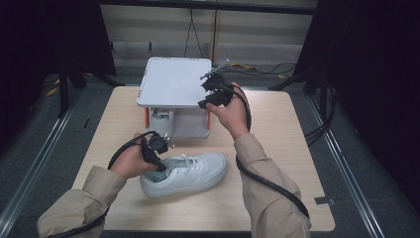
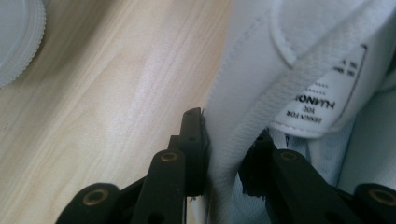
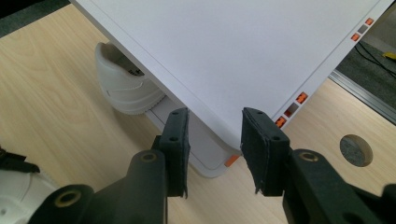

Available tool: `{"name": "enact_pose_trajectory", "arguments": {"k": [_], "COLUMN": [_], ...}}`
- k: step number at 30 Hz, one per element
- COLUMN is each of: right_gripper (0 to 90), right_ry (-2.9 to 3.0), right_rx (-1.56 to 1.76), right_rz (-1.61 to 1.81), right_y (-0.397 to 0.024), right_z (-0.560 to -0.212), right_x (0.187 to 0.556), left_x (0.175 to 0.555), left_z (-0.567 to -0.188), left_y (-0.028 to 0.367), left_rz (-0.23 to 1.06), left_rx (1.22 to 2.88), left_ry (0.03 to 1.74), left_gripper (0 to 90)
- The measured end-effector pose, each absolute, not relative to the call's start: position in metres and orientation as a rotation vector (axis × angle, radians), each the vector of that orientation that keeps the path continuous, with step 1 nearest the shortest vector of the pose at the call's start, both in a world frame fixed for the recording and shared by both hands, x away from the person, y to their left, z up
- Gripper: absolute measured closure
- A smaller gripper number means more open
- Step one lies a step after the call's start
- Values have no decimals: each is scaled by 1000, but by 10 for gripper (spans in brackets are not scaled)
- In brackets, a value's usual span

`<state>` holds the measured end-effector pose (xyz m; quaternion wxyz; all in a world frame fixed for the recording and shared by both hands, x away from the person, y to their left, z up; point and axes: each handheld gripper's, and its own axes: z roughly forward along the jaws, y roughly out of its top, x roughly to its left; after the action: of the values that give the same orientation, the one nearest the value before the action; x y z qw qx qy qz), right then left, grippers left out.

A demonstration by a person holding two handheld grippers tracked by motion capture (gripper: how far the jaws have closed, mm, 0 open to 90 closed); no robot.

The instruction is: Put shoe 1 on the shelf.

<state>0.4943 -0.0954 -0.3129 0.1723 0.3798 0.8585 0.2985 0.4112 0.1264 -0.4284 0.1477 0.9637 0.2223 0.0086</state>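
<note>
A white sneaker lies on the wooden table, toe to the right. My left gripper is shut on its heel collar. In the left gripper view, one pad sits on the sneaker's outer wall and the other inside against the lining, with my left gripper pinching the padded rim. A second white shoe sits inside a white box under its flat top panel. My right gripper hovers at the panel's right front corner. In its own view my right gripper is open over the panel, near the second shoe.
The box has orange clips and a base below the panel. A round hole is cut in the table to the right. A white ridged rim lies on the table beside the sneaker. Dark floor, rails and cables surround the table.
</note>
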Motion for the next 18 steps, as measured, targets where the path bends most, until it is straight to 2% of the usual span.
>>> {"name": "enact_pose_trajectory", "arguments": {"k": [11,18], "right_gripper": [624,625], "right_ry": [2440,2437], "right_rx": [1079,1098], "right_rz": [840,827], "right_y": [-96,-98], "right_z": [-316,-320], "right_x": [495,493], "left_x": [420,419], "left_z": [-433,-433], "left_y": [119,118], "left_rz": [-4,-24], "left_rx": [2813,2816], "left_ry": [590,617], "left_gripper": [686,732]}}
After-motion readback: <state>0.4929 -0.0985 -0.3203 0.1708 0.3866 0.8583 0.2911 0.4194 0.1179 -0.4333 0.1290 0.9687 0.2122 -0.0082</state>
